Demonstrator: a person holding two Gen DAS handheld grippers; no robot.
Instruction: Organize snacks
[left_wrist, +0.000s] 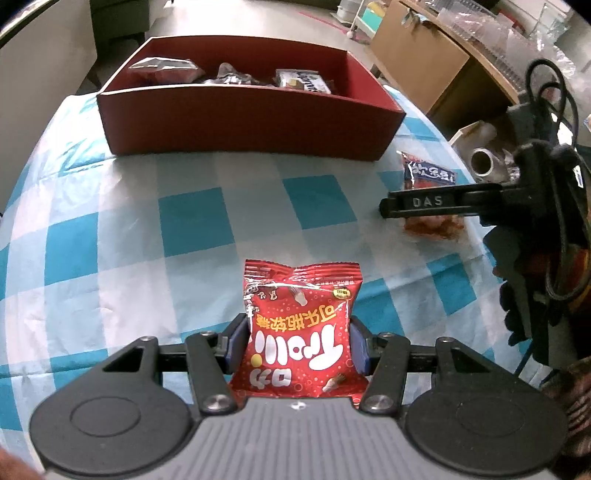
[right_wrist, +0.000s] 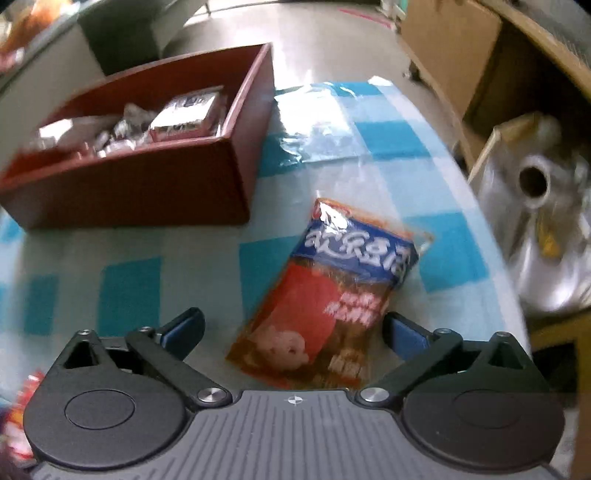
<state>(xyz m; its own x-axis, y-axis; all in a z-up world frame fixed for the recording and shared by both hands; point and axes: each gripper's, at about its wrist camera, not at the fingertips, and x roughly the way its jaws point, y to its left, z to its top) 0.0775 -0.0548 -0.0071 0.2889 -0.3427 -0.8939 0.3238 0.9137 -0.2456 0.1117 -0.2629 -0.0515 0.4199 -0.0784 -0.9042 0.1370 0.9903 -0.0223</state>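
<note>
The left gripper (left_wrist: 298, 345) clamps the red gummy bag (left_wrist: 301, 325). The right gripper (right_wrist: 293, 332) stands wide open, straddling the orange-and-blue packet (right_wrist: 332, 299) on the checked tablecloth (right_wrist: 129, 280); the packet's long axis apparently runs diagonally between the jaws, toward the red box (right_wrist: 147, 184) up and left.

- Both views bright, daylit; light falls from the far side, washing the floor (left_wrist: 236, 22) pale.
- Left wrist view sharp: print on the red packet (left_wrist: 301, 325) reads clean.
- Right wrist view motion-blurred throughout; the box (right_wrist: 140, 184) and foil roll (right_wrist: 535, 181) smear.
- Glare on the plastic-covered surface (right_wrist: 325, 125) and on wrappers in the box.
- Fisheye bends edges; corners go black.
- Soft shadow under the box.
</note>
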